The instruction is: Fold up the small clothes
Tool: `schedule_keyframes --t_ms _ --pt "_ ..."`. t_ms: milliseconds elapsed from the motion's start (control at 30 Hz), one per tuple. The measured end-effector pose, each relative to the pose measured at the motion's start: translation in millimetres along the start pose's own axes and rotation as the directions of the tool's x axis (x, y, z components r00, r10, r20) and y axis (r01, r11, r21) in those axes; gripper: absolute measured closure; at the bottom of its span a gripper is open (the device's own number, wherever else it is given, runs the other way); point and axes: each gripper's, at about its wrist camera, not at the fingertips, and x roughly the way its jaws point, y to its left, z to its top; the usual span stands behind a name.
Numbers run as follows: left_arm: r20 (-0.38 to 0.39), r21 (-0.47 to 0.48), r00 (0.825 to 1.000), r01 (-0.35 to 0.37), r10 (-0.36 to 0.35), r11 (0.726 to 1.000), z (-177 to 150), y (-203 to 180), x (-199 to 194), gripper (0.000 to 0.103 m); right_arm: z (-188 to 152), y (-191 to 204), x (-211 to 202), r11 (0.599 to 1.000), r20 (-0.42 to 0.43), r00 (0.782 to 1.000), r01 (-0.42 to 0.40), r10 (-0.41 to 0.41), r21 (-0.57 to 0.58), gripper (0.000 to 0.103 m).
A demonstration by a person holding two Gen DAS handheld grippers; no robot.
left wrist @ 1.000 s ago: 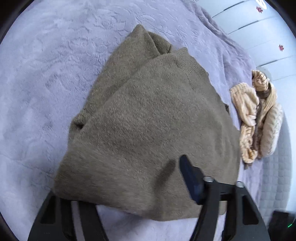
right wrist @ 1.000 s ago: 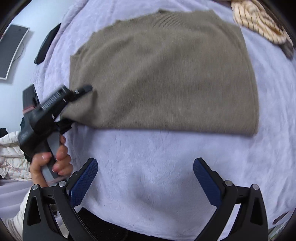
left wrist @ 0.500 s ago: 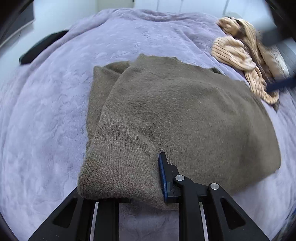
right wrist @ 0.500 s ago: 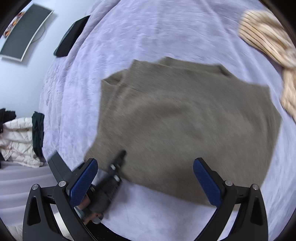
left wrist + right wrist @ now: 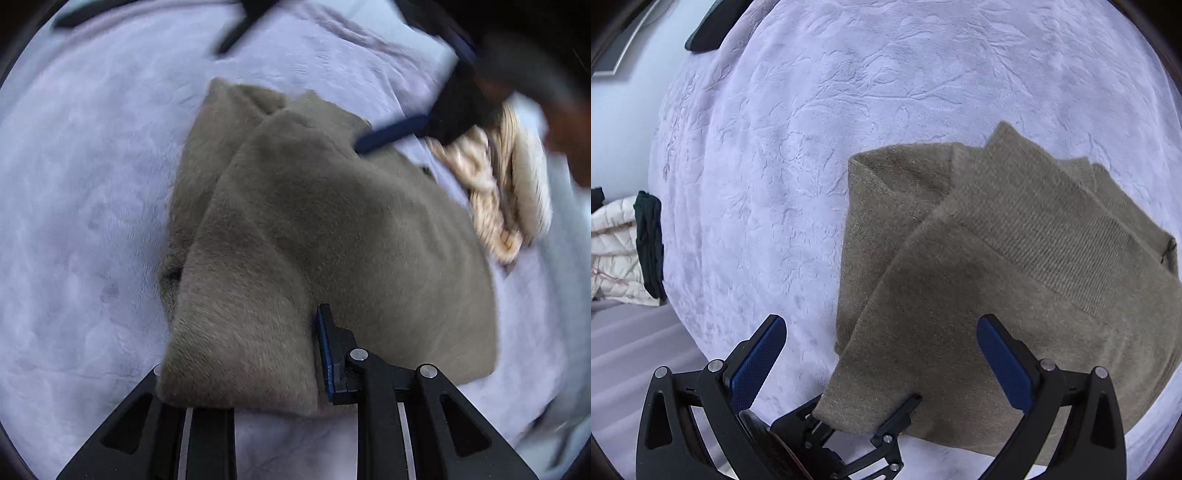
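An olive-brown knit garment (image 5: 332, 236) lies folded on the lavender blanket (image 5: 81, 184); it also shows in the right wrist view (image 5: 1015, 288). My left gripper (image 5: 258, 350) is shut on the garment's near corner, the cloth draped over its left finger. It shows from above in the right wrist view (image 5: 864, 421), gripping that corner. My right gripper (image 5: 882, 362) is open and empty, hovering above the garment's near edge. It appears blurred at the far side in the left wrist view, and one blue pad (image 5: 391, 133) shows there.
A cream striped knit pile (image 5: 495, 192) lies right of the garment. A dark flat object (image 5: 709, 33) lies at the blanket's far left edge. A white quilted item and dark cloth (image 5: 631, 247) sit beyond the left edge. A framed panel hangs on the wall.
My right gripper has swung round over the garment and closer to my left gripper. My left gripper keeps hold of the corner and the fold has bunched more.
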Motion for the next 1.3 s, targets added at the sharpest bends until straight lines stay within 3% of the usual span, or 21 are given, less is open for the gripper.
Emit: schedule_keyframes --t_ms 133,233,300,367,433,467,533,633,700,767,833,900,1000,1133,1300 --pt "-0.032 -0.185 0.993 0.106 -0.114 0.977 10 22 12 0.08 -20 -22 -1 0.999 0.034 0.999 0.027 -0.028 0.026 0.0" --pt "-0.031 -0.248 0.992 0.111 -0.122 0.963 13 24 22 0.08 -33 -43 -6 0.998 0.054 0.998 0.014 -0.018 0.066 0.0" --pt "-0.016 -0.186 0.998 0.053 -0.057 0.981 14 13 19 0.08 -40 -55 -11 0.995 0.062 0.998 -0.008 0.002 0.097 0.0" --pt "0.015 -0.028 0.999 -0.05 0.05 0.998 13 -12 14 0.08 -46 -65 -19 0.993 0.082 0.997 -0.011 0.002 0.116 0.0" --pt "0.057 0.12 0.993 -0.11 0.104 0.987 8 -35 7 0.086 -56 -76 -28 0.99 0.107 0.994 -0.018 0.003 0.139 0.0" --pt "0.065 0.15 0.993 -0.112 0.103 0.982 7 -41 4 0.086 -62 -84 -32 0.987 0.119 0.993 -0.029 0.01 0.155 0.0" --pt "0.046 0.104 0.997 -0.059 0.054 0.993 11 -35 1 0.086 -76 -100 -37 0.98 0.14 0.99 -0.056 0.029 0.193 0.0" --pt "-0.002 -0.081 1.0 0.029 -0.029 0.996 17 -5 7 0.086 -102 -117 -41 0.972 0.187 0.982 -0.027 -0.018 0.233 0.0" --pt "-0.023 -0.134 0.998 0.048 -0.052 0.99 16 6 11 0.086 -123 -124 -43 0.968 0.239 0.969 -0.001 -0.061 0.251 0.01" --pt "-0.028 -0.147 0.998 0.053 -0.058 0.988 16 10 13 0.086 -145 -132 -42 0.961 0.281 0.957 -0.003 -0.078 0.275 0.051" --pt "-0.036 -0.162 0.997 0.055 -0.061 0.985 16 12 14 0.085 -165 -142 -35 0.949 0.314 0.946 -0.03 -0.074 0.314 0.072" --pt "-0.031 -0.167 0.998 0.055 -0.061 0.984 15 9 16 0.085 -181 -152 -22 0.936 0.337 0.941 -0.078 -0.044 0.342 0.072" --pt "-0.017 -0.097 1.0 0.014 -0.015 0.995 23 -7 15 0.086 -194 -165 17 0.929 0.317 0.948 -0.107 -0.011 0.353 0.073" --pt "0.045 0.054 0.998 -0.048 0.046 0.997 28 -48 -1 0.086 -202 -168 32 0.944 0.381 0.925 -0.124 -0.003 0.307 0.073" --pt "0.119 0.255 0.993 -0.031 0.001 0.966 33 -128 -16 0.086 -207 -178 31 0.927 0.436 0.898 -0.214 0.062 0.307 0.074"
